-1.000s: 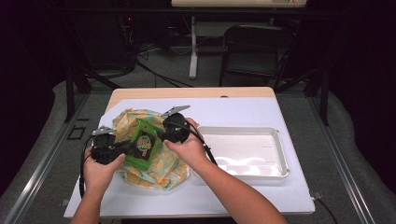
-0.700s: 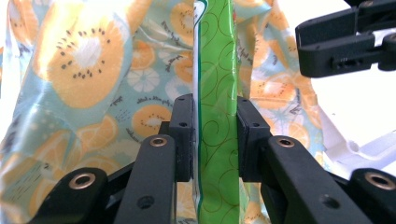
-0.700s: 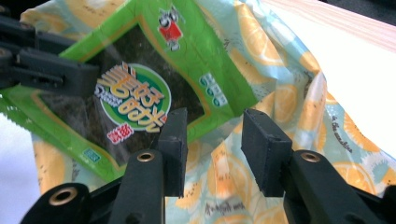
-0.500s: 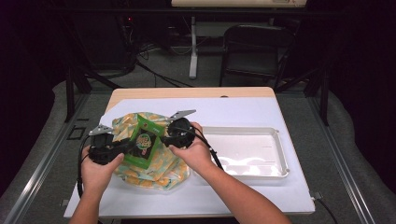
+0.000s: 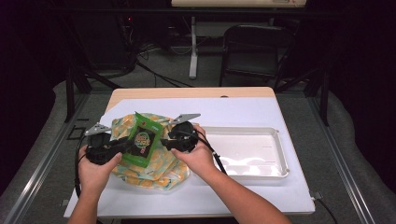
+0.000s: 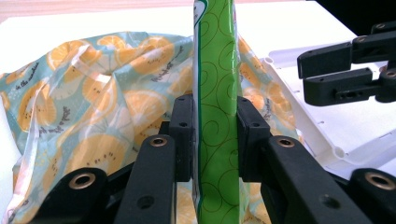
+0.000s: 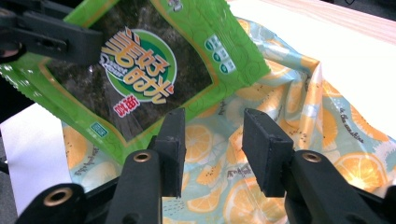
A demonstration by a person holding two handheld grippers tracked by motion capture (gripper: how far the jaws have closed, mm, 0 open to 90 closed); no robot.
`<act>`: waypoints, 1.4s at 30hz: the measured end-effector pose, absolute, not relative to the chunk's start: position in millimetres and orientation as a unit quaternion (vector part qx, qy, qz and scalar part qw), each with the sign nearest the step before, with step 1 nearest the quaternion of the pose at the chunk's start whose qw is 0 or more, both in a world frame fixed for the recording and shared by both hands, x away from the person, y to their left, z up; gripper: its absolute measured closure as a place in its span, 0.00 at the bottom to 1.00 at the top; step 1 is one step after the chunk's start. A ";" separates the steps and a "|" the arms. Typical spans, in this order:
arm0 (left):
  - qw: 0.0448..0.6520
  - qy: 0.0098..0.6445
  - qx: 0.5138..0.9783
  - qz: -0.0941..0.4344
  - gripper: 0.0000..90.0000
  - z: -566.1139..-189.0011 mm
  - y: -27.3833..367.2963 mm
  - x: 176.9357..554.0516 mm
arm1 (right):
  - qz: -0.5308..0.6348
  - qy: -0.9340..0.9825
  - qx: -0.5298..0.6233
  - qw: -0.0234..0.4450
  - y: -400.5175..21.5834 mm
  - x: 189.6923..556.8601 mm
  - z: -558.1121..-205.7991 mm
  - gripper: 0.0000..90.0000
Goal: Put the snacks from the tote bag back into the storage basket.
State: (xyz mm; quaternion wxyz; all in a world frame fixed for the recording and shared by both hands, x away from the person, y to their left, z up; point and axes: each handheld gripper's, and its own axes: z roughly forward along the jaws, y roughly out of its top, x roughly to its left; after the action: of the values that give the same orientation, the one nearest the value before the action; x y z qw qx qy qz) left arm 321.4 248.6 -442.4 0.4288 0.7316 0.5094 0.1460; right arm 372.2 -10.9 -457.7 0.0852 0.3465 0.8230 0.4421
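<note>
**Now: green packet being held up by the left tool**

The green snack packet (image 5: pixel 142 143) is being pinched at its edge by the left tool (image 5: pixel 122 146), its jaws pressed against both faces of the packet, as is being shown clearly in the left gripper view (image 6: pixel 215 121). The packet is being kept raised and tilted above the fruit-print bag (image 5: pixel 159 170), which is lying crumpled on the white sheet (image 5: pixel 243 112) covering the counter (image 5: pixel 187 92). The right tool (image 5: pixel 164 141) is being held just beside the packet's right edge; its jaws have just been opening and are standing spread, with nothing between them, seemingly just clear of the packet's corner (image 7: pixel 140 70). A white tray (image 5: pixel 275 140) is sitting to the right of the bag, well apart from the packet.
</note>
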 end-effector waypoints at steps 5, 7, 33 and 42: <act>0.428 0.507 0.734 0.148 0.81 -439.8 248.9 320.0 | 0.443 0.824 0.341 0.091 -12.8 367.6 -459.2 0.66; 0.429 0.507 0.733 0.149 0.81 -439.1 248.5 319.6 | 0.444 0.824 0.342 0.088 -14.0 366.2 -459.8 0.66; 0.438 0.482 0.741 0.166 0.81 -424.2 226.8 314.8 | 0.494 0.796 0.344 0.062 -59.1 354.8 -465.0 0.63; 0.440 0.470 0.747 0.167 0.81 -416.3 196.2 332.2 | 0.523 0.774 0.351 0.061 -88.3 361.7 -458.5 0.63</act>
State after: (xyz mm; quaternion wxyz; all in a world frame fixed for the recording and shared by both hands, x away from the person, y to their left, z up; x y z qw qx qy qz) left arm 332.2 196.2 -416.3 0.4399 0.7466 0.4703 0.1669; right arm 361.7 -88.3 -458.5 0.0615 0.3505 0.7744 0.5232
